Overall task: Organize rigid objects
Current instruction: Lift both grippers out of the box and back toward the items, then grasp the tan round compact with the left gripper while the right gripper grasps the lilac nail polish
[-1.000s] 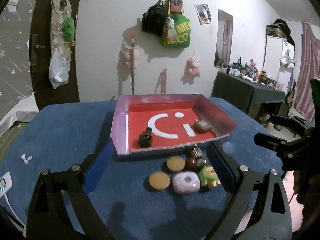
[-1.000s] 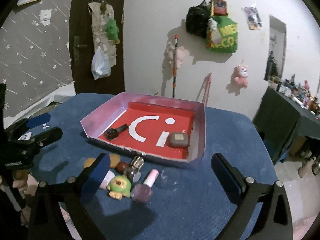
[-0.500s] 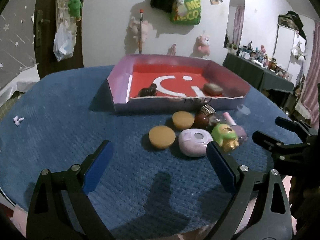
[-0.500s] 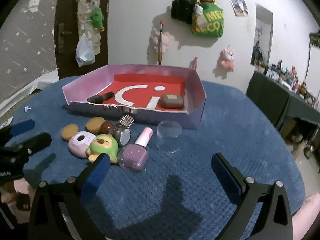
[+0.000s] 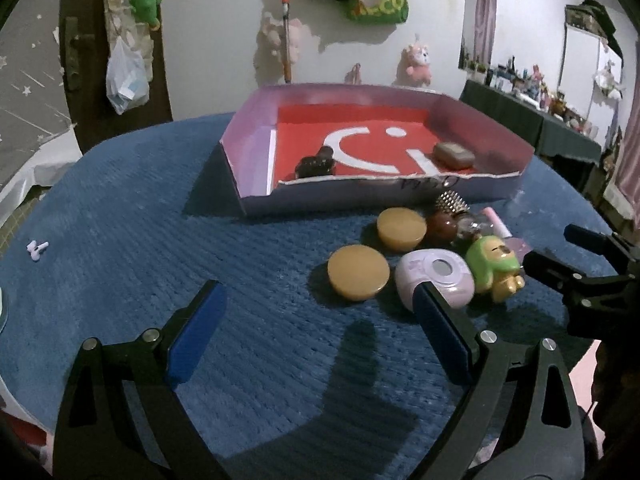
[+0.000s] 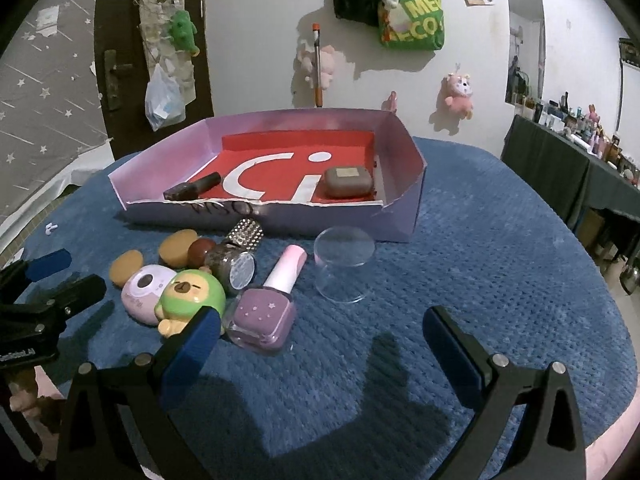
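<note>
A pink-walled tray [image 5: 256, 168] [image 6: 396, 216] with a red floor holds a dark bottle [image 5: 316, 164] [image 6: 194, 186] and a brown case [image 5: 454, 155] [image 6: 347, 182]. In front of it lie two tan discs [image 5: 358, 272] [image 5: 401, 227], a lilac round case [image 5: 436, 274] [image 6: 144, 288], a green figurine [image 5: 494, 266] [image 6: 190, 294], a studded bottle [image 6: 236, 254], a purple nail polish bottle [image 6: 268, 304] and a clear dome [image 6: 345, 258]. My left gripper [image 5: 316, 332] is open, just short of the discs. My right gripper [image 6: 320, 340] is open, near the nail polish.
A blue textured cloth [image 5: 120, 220] covers the round table. A small white earbud [image 5: 37, 249] lies at the far left. The right gripper [image 5: 576, 268] shows at the right of the left wrist view. Bags and plush toys hang on the wall.
Both grippers have dropped lower and moved in toward the loose objects, which now look larger. Nothing has been grasped or shifted.
</note>
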Available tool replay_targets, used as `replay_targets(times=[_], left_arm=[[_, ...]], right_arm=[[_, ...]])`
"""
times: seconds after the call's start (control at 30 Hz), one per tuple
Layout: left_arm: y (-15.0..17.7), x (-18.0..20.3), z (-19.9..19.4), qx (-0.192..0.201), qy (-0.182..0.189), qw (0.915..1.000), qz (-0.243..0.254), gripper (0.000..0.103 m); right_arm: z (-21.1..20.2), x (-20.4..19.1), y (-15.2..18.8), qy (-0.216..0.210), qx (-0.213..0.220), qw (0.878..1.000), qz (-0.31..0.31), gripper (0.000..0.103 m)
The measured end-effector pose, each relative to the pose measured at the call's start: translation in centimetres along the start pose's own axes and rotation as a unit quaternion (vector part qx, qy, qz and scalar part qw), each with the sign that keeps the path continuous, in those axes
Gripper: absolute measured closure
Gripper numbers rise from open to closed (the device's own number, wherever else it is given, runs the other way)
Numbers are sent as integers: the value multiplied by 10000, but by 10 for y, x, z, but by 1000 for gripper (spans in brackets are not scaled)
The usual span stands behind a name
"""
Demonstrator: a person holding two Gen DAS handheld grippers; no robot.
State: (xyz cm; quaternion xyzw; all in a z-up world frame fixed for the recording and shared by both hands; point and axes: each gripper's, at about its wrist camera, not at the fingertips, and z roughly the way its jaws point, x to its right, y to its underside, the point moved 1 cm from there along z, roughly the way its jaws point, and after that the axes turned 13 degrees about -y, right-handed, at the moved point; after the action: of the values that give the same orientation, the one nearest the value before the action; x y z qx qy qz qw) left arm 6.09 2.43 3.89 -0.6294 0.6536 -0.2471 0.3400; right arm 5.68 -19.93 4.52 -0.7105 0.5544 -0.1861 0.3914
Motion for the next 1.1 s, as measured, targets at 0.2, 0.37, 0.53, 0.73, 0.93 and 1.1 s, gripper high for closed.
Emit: replay_targets(times=[0.2, 0.37, 0.53, 0.73, 0.93, 1.1], left_arm=[[-5, 1, 13, -174, -10, 9997, 194, 8], [-10, 0, 23, -309, -30, 9990, 333, 8], [-17, 2, 33, -365, -17, 9981, 496, 8], [-23, 1, 40, -446, 98, 9974, 559, 8], [-25, 0, 40, -395, 5, 9967, 714, 9], [-27, 4, 43, -453, 340, 9950, 819, 33]], right_arm=[[8, 2, -3, -6, -83, 9999, 107, 0], [12, 7, -5, -89, -141, 9995, 273, 0], [18, 11, -9, -142, -242, 9988, 407, 0], [21, 10, -11, -95, -272, 9990, 332, 0], [19, 9, -11, -68, -391, 9991, 163, 0], [23, 11, -5, -293, -569, 9974, 341, 2]])
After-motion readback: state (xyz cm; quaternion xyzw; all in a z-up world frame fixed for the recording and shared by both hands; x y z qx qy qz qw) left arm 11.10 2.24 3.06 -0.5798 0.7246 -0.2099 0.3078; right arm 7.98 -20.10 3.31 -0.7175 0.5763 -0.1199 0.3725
